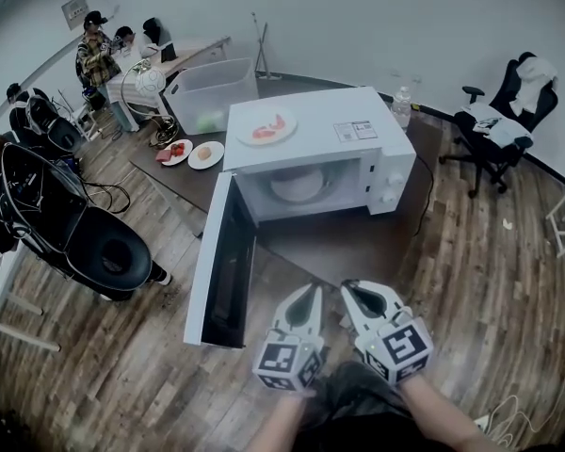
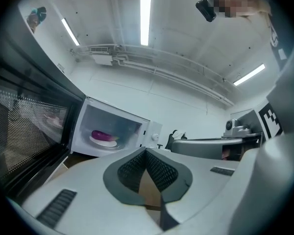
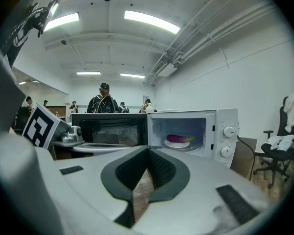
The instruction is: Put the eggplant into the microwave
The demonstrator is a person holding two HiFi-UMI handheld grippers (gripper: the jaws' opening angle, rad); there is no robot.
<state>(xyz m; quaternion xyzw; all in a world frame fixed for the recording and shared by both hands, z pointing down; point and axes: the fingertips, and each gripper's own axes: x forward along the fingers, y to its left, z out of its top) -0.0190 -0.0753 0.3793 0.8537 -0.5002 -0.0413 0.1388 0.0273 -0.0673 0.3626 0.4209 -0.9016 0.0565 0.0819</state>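
eggplant (image 3: 180,138) on plate (image 3: 172,144) inside microwave (image 1: 358,130); likely light, smooth, slippery, slightly soft, so grip mid-body. Left gripper (image 2: 146,151) and right gripper (image 3: 148,150) fingers closed, empty.

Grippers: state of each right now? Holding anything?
Left gripper: closed, jaws together, nothing held.
Right gripper: closed, jaws together, nothing held.

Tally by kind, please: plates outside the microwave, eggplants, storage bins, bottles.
Plates outside the microwave: 3
Eggplants: 1
Storage bins: 1
Bottles: 1
Total: 6
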